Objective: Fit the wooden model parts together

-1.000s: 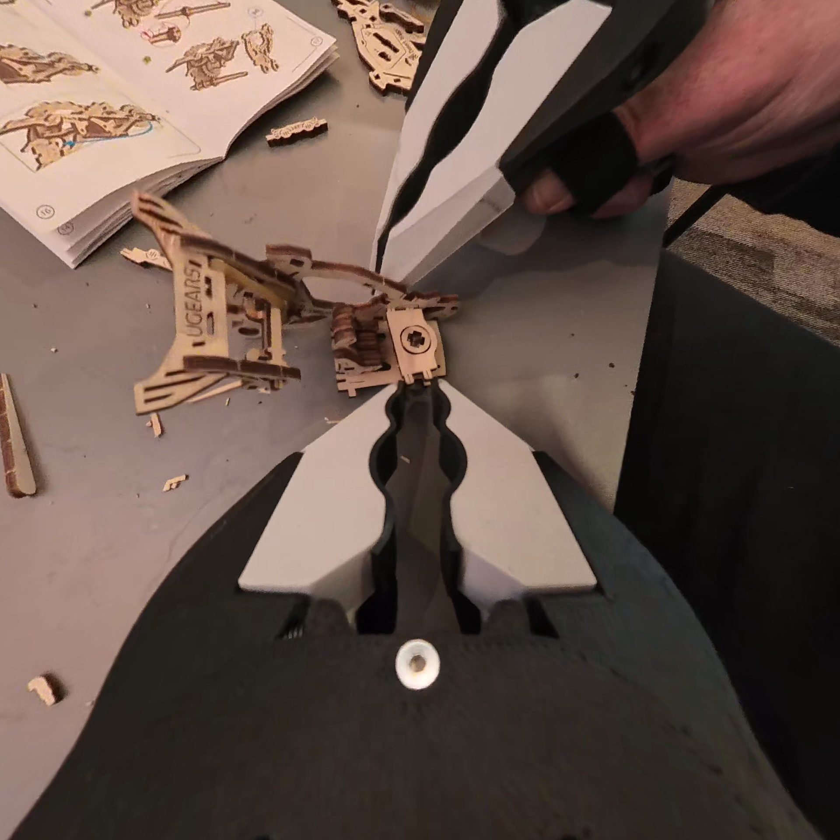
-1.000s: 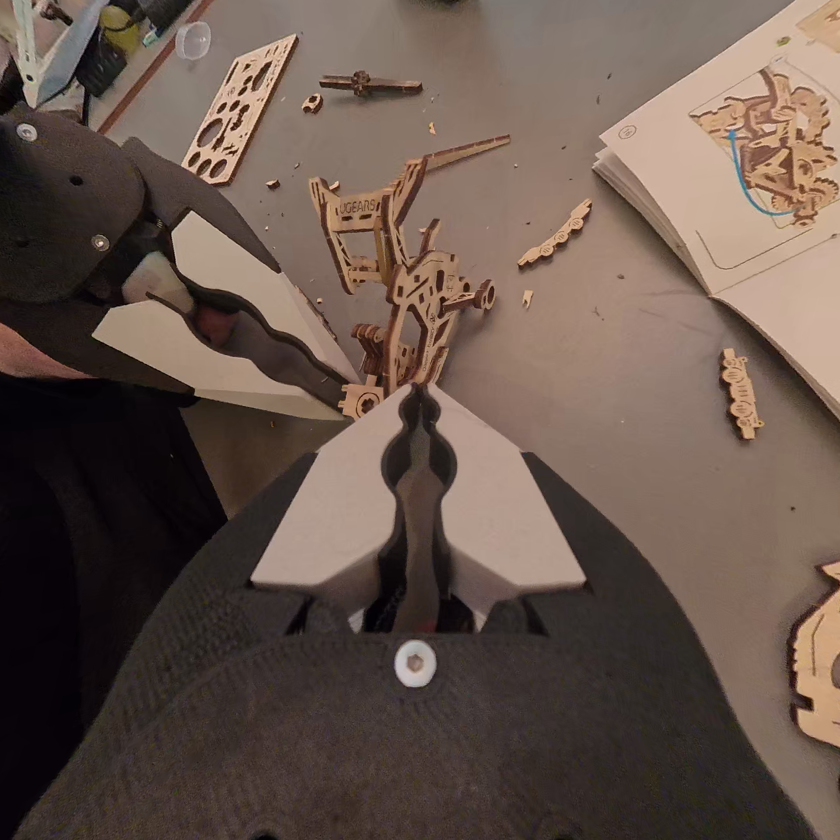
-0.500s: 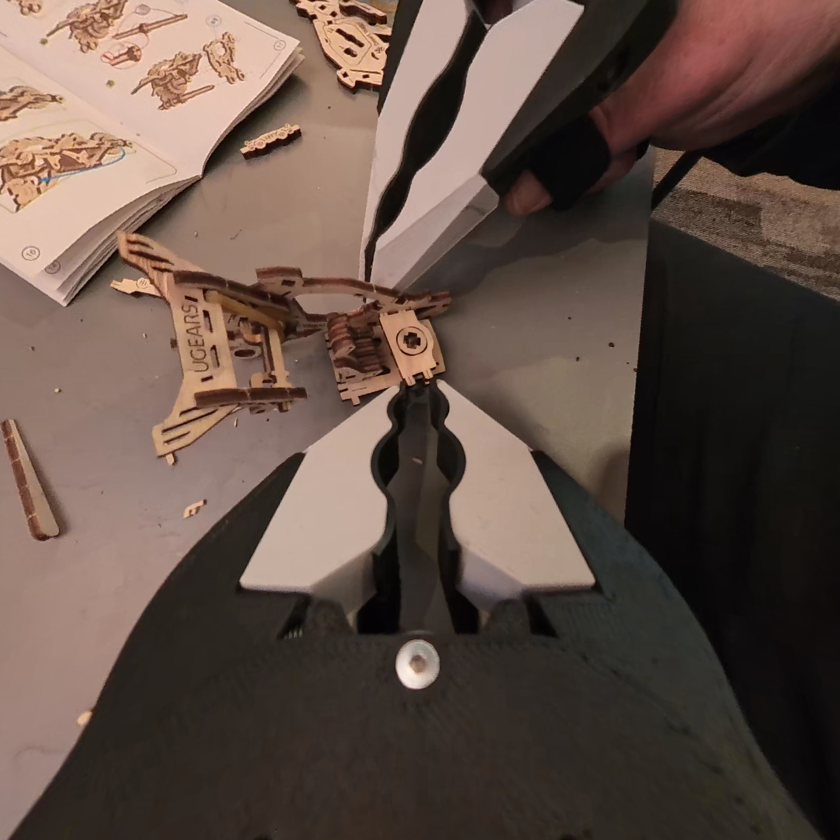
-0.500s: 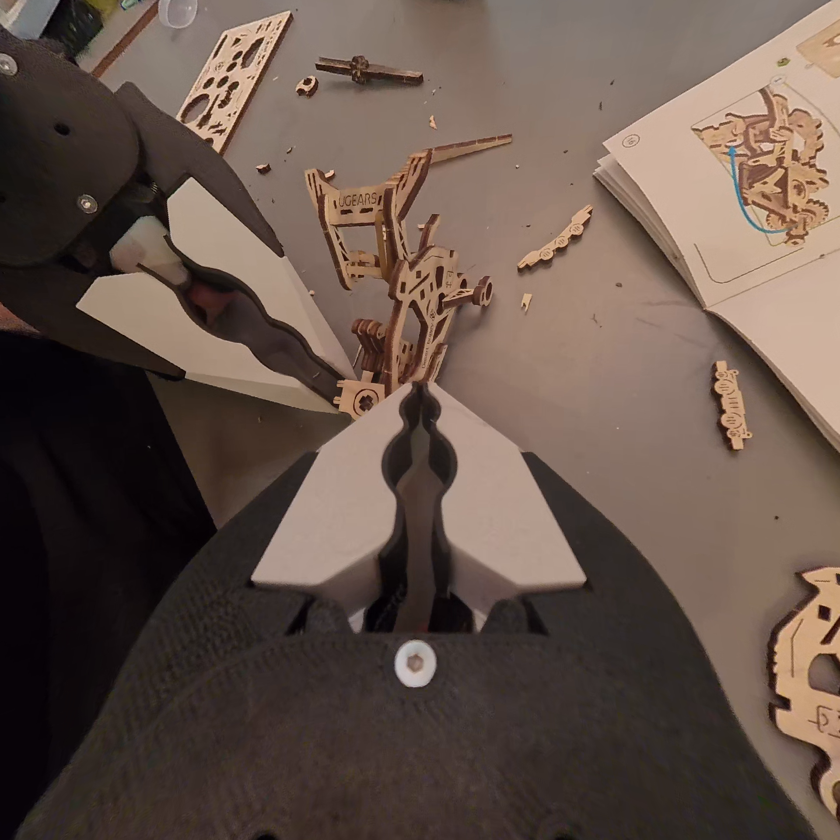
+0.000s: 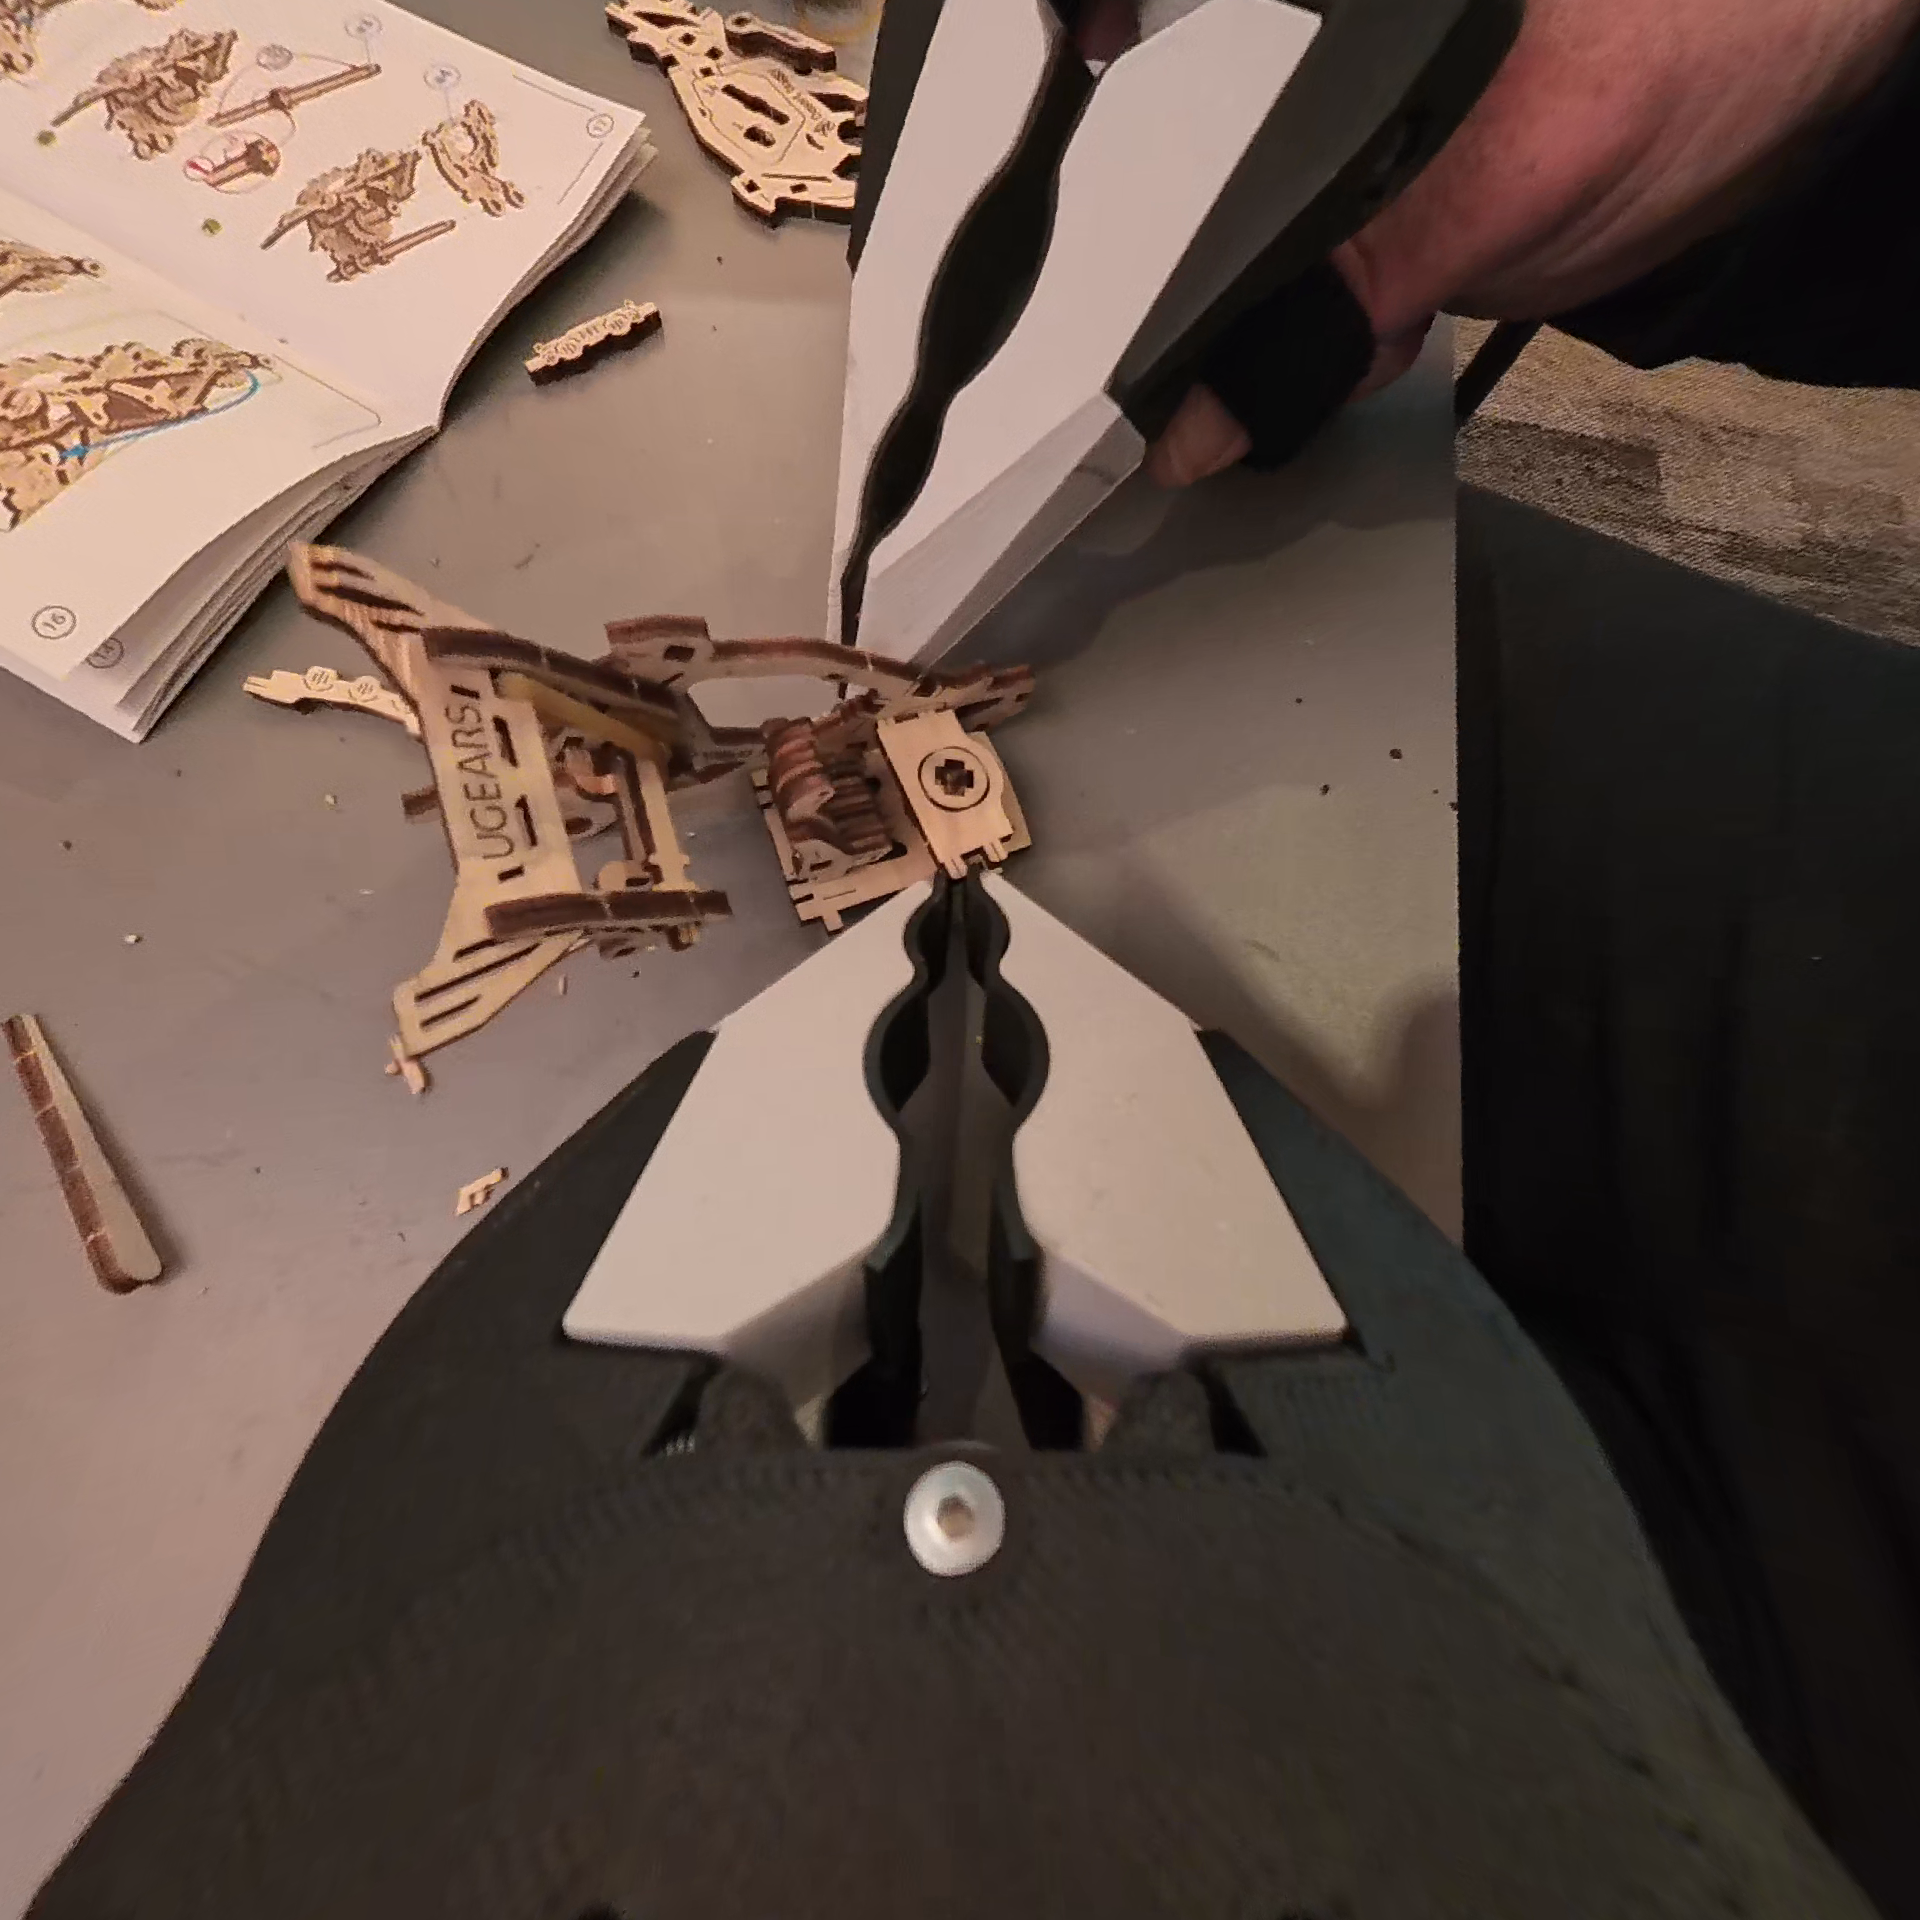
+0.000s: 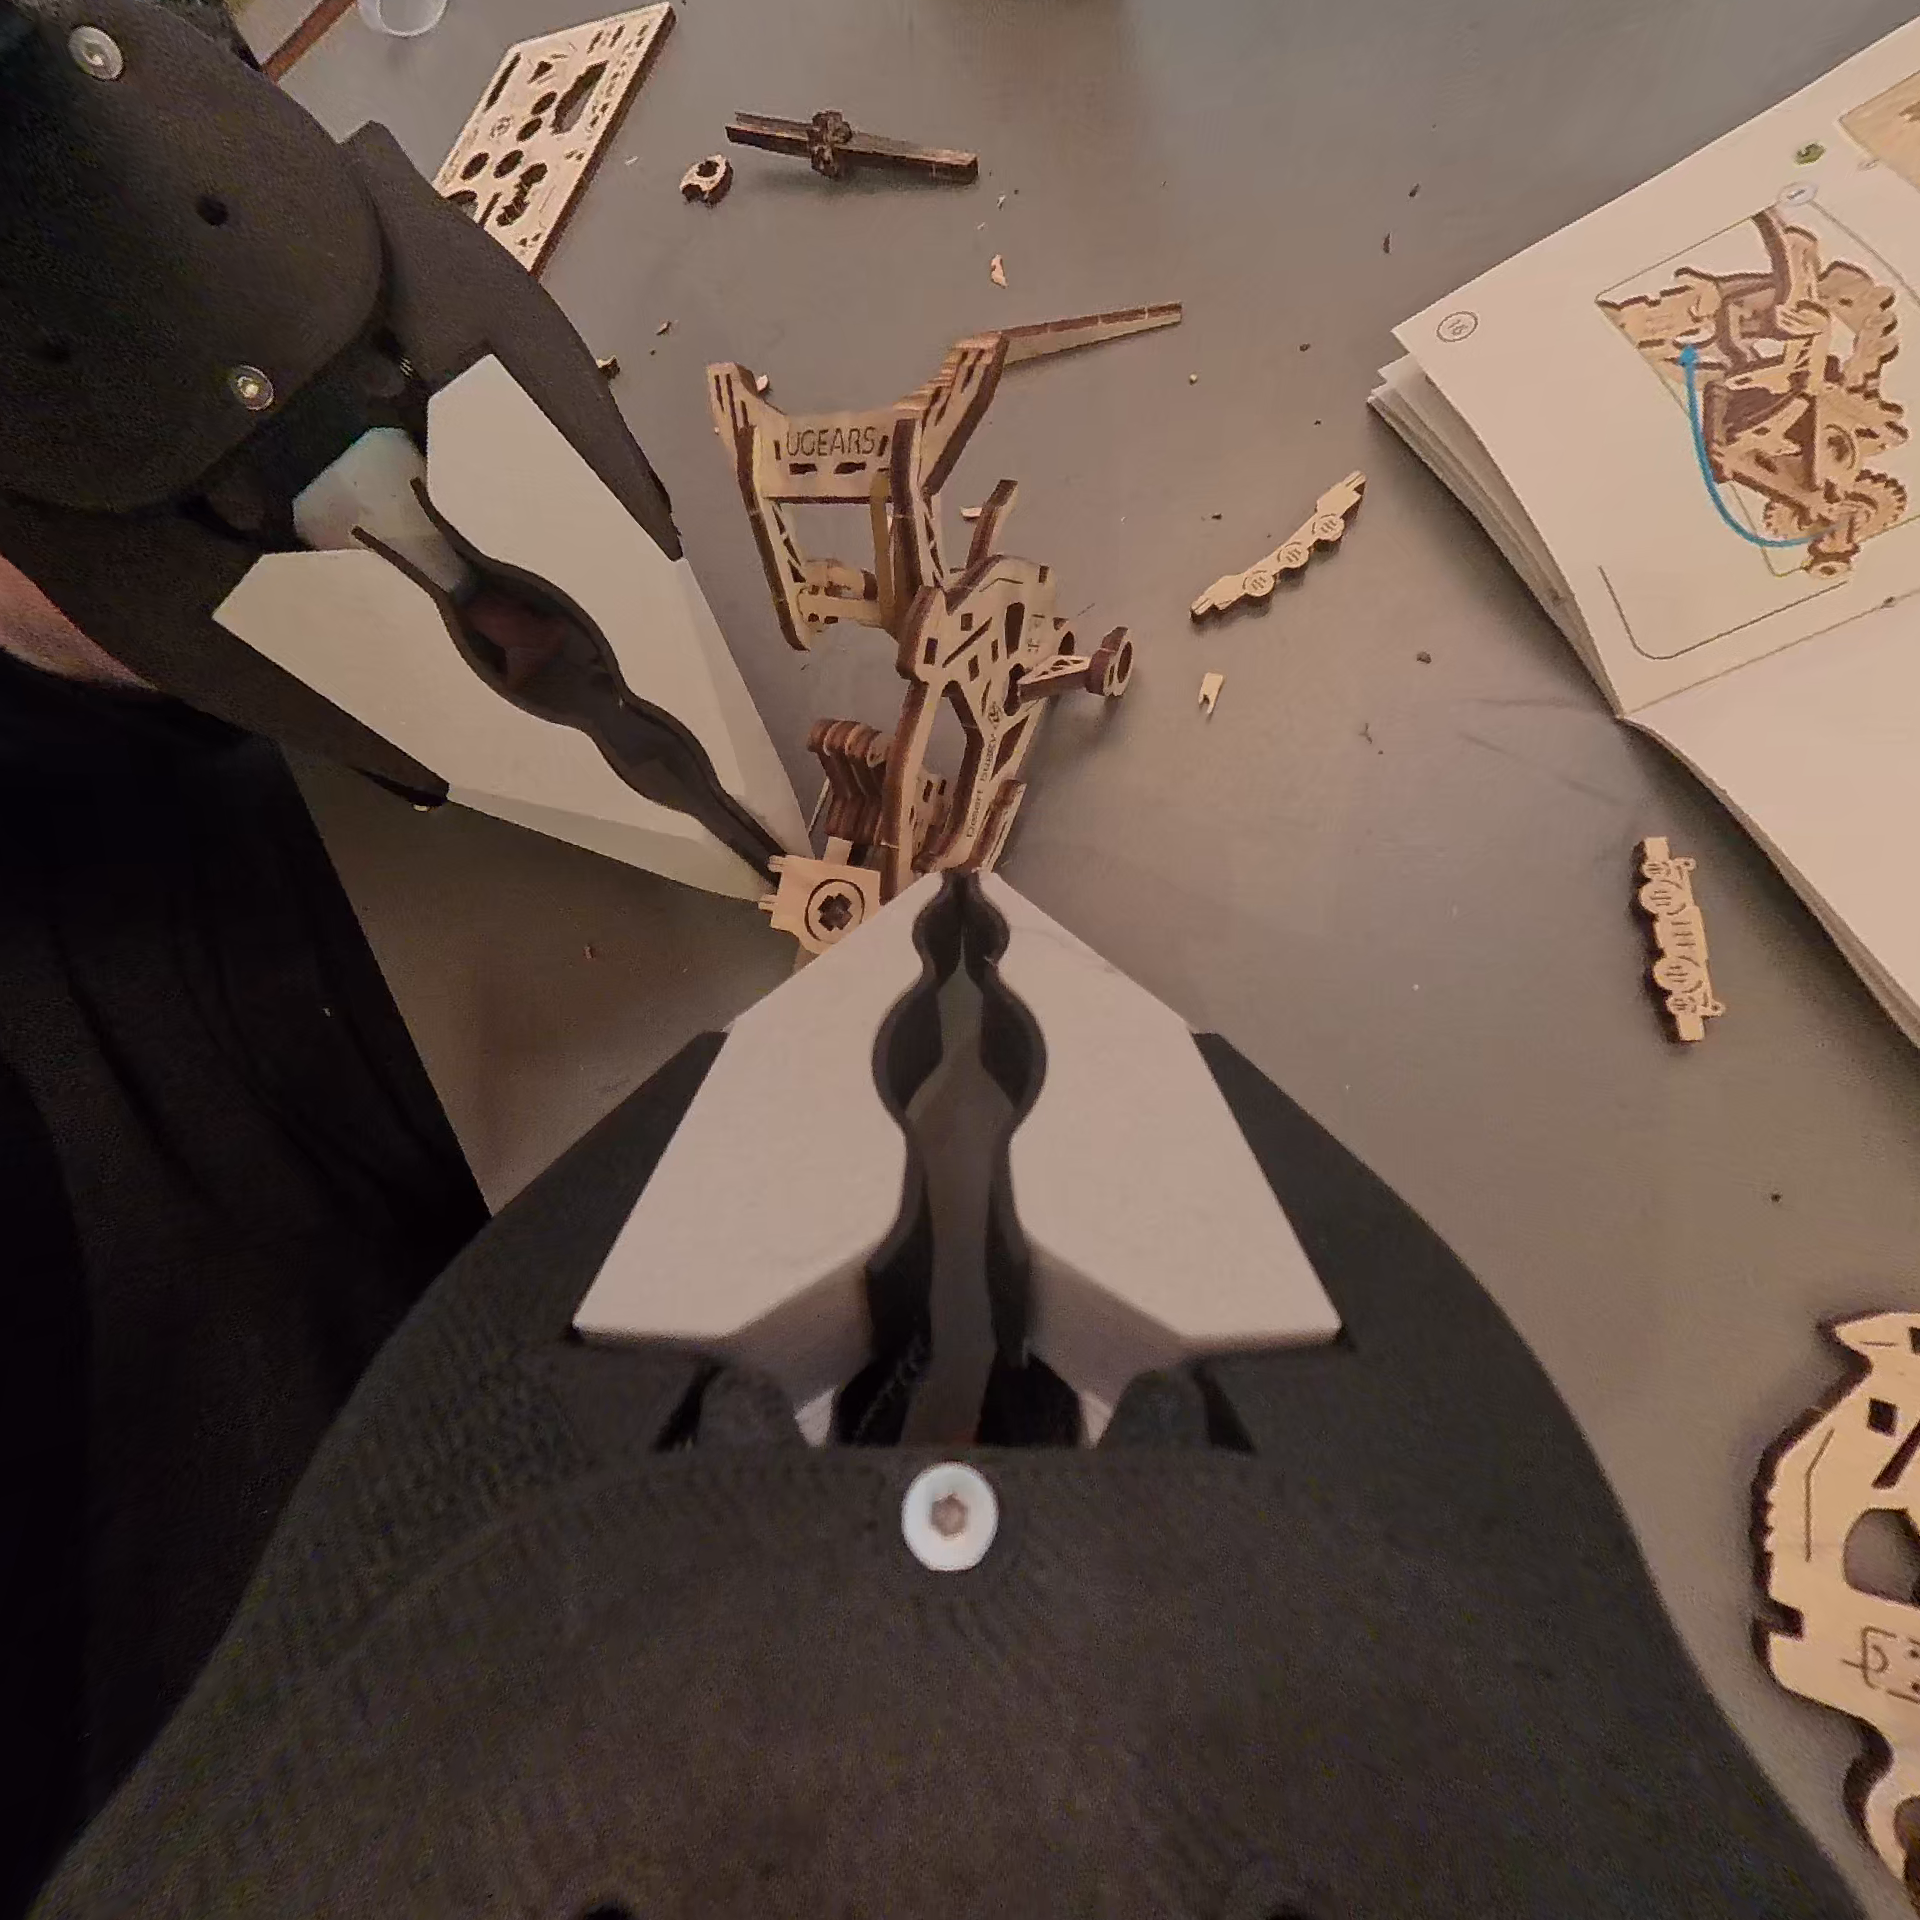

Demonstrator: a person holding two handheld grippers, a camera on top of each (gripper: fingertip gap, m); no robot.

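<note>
A partly built wooden model hangs low over the grey table, held between both grippers. My left gripper is shut on a tab of the model's small plate with a cross-shaped hole. My right gripper is shut on the edge of the model's curved side frame. The right gripper also shows in the left wrist view, coming down from above onto that frame. The left gripper shows in the right wrist view, pinching the plate from the left.
An open instruction booklet lies beside the model. Loose wooden parts are scattered around: a tapered strip, a small toothed piece, a curved piece, a punched sheet, a dark bar, a large flat piece. The table edge is close by. Both grippers' tips are close together, under 4 cm apart.
Both grippers keep their hold. The model has turned slightly between them, and both views have shifted a little over the table.
</note>
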